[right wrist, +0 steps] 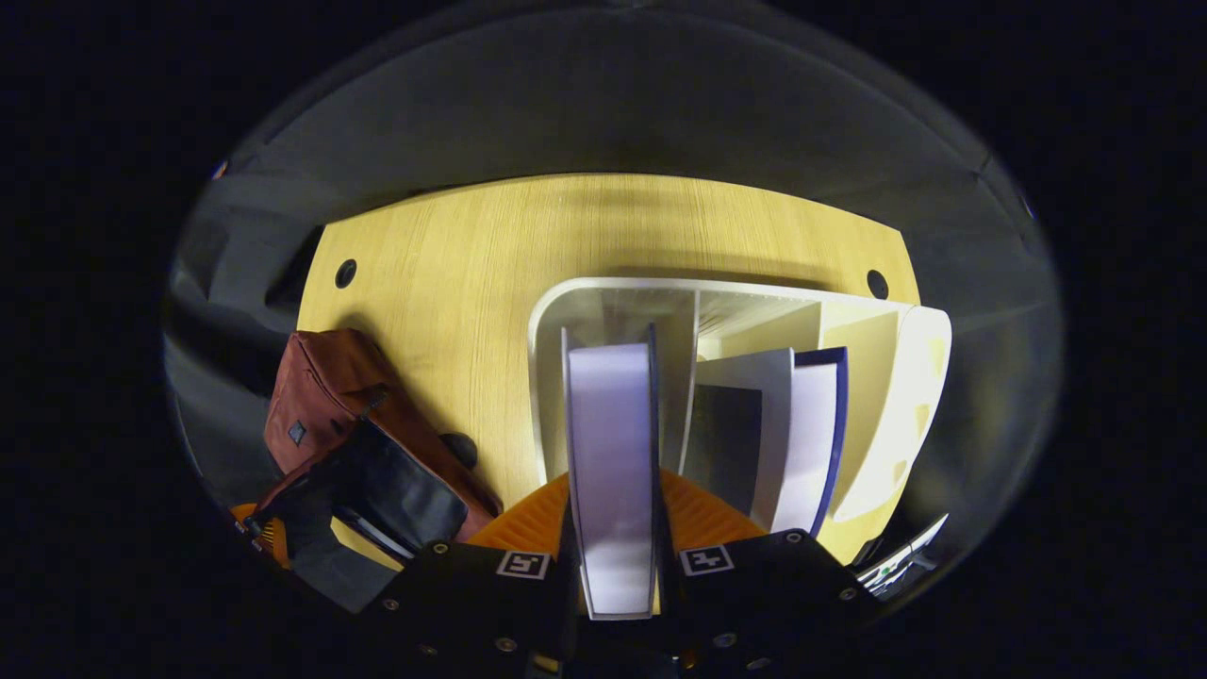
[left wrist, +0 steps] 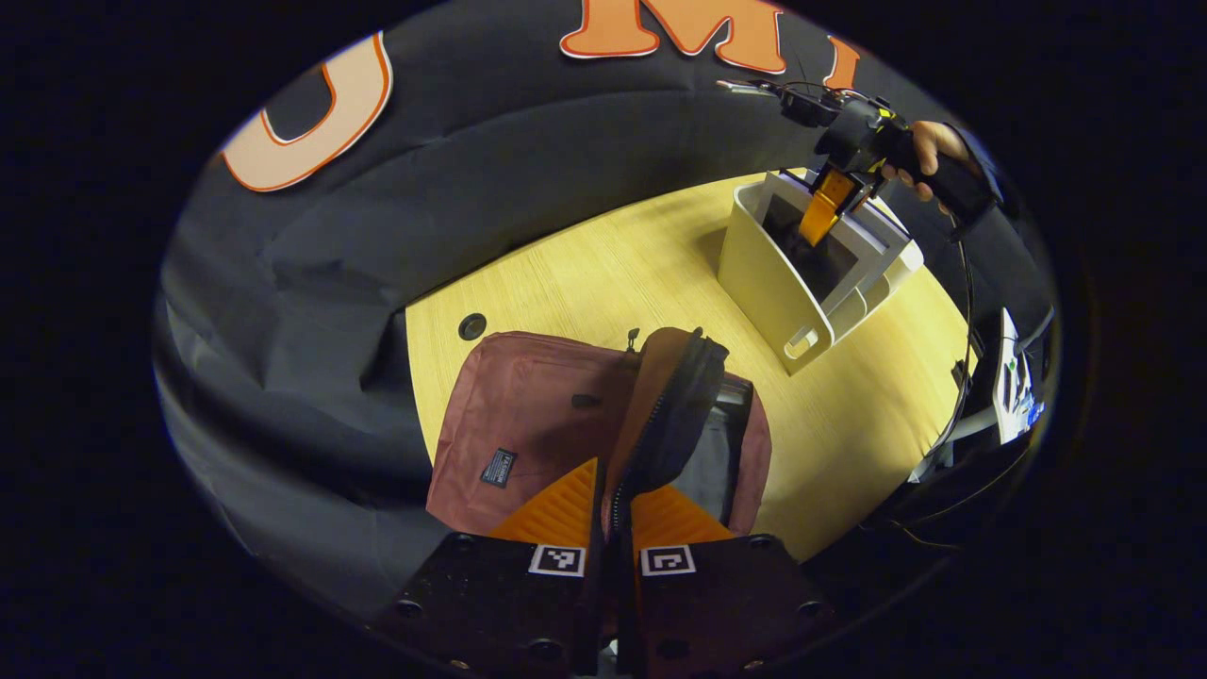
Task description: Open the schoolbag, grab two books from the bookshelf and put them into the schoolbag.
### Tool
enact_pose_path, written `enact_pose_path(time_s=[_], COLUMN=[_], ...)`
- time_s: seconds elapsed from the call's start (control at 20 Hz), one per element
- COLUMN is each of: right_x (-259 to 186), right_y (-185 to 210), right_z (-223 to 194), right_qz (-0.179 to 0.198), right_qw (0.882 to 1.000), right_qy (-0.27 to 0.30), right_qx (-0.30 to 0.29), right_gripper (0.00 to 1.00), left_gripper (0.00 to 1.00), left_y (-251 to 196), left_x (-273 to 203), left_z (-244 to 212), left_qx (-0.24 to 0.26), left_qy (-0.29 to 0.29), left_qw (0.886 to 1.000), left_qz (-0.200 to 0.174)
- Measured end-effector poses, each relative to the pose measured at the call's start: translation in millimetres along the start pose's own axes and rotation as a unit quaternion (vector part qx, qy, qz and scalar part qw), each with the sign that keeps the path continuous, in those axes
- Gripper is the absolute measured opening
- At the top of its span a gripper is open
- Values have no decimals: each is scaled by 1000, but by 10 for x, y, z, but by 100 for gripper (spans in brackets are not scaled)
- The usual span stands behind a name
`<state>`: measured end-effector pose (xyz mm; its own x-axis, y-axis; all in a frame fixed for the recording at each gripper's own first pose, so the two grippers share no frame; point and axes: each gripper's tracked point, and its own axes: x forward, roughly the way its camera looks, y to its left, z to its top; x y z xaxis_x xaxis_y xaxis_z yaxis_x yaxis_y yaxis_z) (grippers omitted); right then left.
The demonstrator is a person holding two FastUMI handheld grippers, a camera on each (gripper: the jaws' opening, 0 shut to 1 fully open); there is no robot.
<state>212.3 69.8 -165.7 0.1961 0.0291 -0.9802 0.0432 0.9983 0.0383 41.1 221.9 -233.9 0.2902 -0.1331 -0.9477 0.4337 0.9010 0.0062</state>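
Left gripper (left wrist: pixel 615 509): fingers are pinching the raised zipper edge of the schoolbag (left wrist: pixel 528 415) flap, pressed together on it from both sides. The flap is standing up between the fingers, dark lining showing on its right side. The bag is lying flat on the wooden table (left wrist: pixel 613 273), near the table's front-left part, with a small dark label on its front panel.

Right gripper (right wrist: pixel 613 566): fingers are clamping a book (right wrist: pixel 611 453) from both sides, page edges facing the camera, dark cover edge along its right. The book is sitting in the left compartment of the white bookshelf (right wrist: pixel 905 377).

The right gripper view is showing the shelf interior: a divider, then a second book (right wrist: pixel 801 434) with a blue cover leaning in the next compartment, just beside a dark-faced one. The left gripper view is giving the outside instead: the shelf standing at the table's far right, well apart from the bag, with the right gripper reaching down into its top and a hand (left wrist: pixel 929 151) holding it from behind.

The right gripper view is also catching the schoolbag at lower left, mouth open, dark interior visible, with the left gripper at the bag's lower edge; its grip can't be read from there. Two round holes in the tabletop are visible there near the far corners; the left gripper view is showing one, just beyond the bag.
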Motion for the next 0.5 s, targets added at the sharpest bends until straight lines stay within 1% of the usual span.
enact_pose_path(time_s=[0.15,0.2,0.3,0.5], right_x=[-296,-421,-731,-1423], right_y=[-27,-7,0,-73], right_z=[17,5,-24,-118], right_qz=[5,14,27,38], right_qw=[1000,999,998,994], right_qy=[-25,-32,-53,-98], right_qx=[-6,-8,-14,-25], right_gripper=[32,31,31,30], left_gripper=[7,7,7,7], left_y=[-2,-8,4,-13], left_x=[-11,-21,-26,-46], left_z=[1,-5,3,15], left_qx=[2,4,5,13], left_qy=[-1,-2,-3,-4], left_qw=[1000,1000,1000,1000], left_qz=[-1,-1,0,-1])
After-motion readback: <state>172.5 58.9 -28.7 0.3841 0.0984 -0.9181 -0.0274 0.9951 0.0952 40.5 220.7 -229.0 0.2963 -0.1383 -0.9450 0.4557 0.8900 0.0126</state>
